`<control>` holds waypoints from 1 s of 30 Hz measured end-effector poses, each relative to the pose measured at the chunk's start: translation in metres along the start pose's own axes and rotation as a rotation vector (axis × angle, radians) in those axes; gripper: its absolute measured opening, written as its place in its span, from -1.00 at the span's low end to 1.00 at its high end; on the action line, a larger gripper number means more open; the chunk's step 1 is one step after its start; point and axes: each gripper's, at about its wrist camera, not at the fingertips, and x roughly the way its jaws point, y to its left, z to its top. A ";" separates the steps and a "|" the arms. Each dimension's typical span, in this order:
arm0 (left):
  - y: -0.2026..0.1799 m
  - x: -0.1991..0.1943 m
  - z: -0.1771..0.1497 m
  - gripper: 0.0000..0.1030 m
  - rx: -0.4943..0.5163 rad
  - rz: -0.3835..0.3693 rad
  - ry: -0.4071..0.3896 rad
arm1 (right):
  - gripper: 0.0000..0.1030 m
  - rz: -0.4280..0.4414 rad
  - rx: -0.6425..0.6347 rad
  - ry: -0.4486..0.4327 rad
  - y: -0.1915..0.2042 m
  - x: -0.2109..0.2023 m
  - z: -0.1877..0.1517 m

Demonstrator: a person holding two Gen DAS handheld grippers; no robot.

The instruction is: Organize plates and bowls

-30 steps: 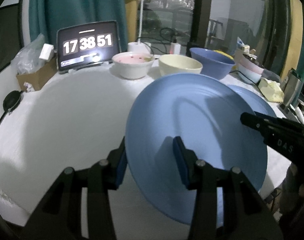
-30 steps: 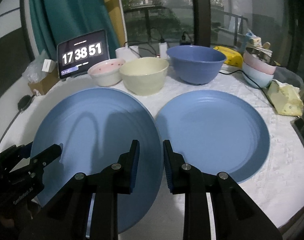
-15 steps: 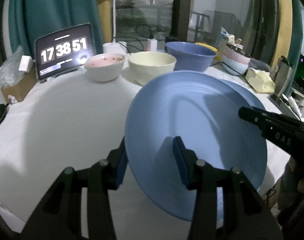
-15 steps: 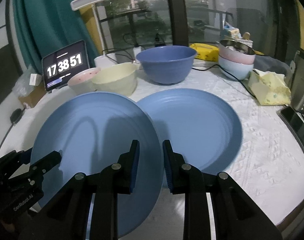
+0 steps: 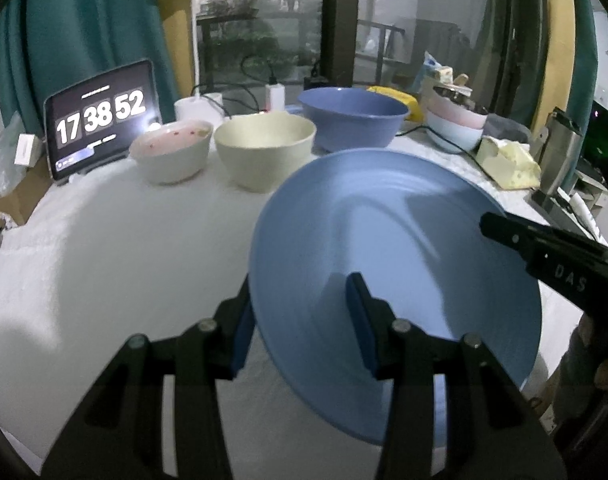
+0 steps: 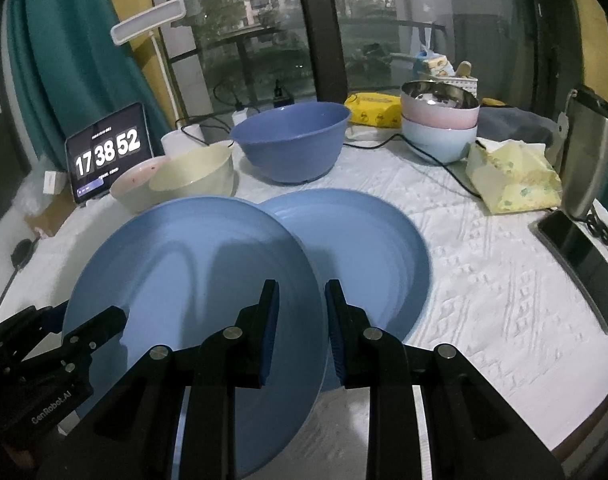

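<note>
Table (image 6: 484, 272) with white textured cloth carries second round blue plate (image 6: 368, 248), flat. Lifted round blue plastic plate (image 6: 192, 280) overlaps its left edge, tilted. Left gripper (image 5: 300, 320) clamped on lifted plate's left rim, right gripper (image 6: 302, 328) clamped on right rim.

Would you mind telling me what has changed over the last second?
The held blue plate, gripped at opposite rims by the left gripper and right gripper, has been carried sideways and now overlaps the second blue plate on the table. Both grips stayed unchanged, and the bowls kept their places.
</note>
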 end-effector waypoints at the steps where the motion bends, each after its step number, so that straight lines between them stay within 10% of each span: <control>1: -0.001 0.000 0.001 -0.13 0.000 -0.001 -0.001 | -0.50 -0.002 0.003 -0.002 -0.003 0.000 0.001; 30: -0.046 0.057 0.042 -0.13 0.041 -0.028 0.010 | -0.50 -0.060 0.067 0.007 -0.058 0.035 0.028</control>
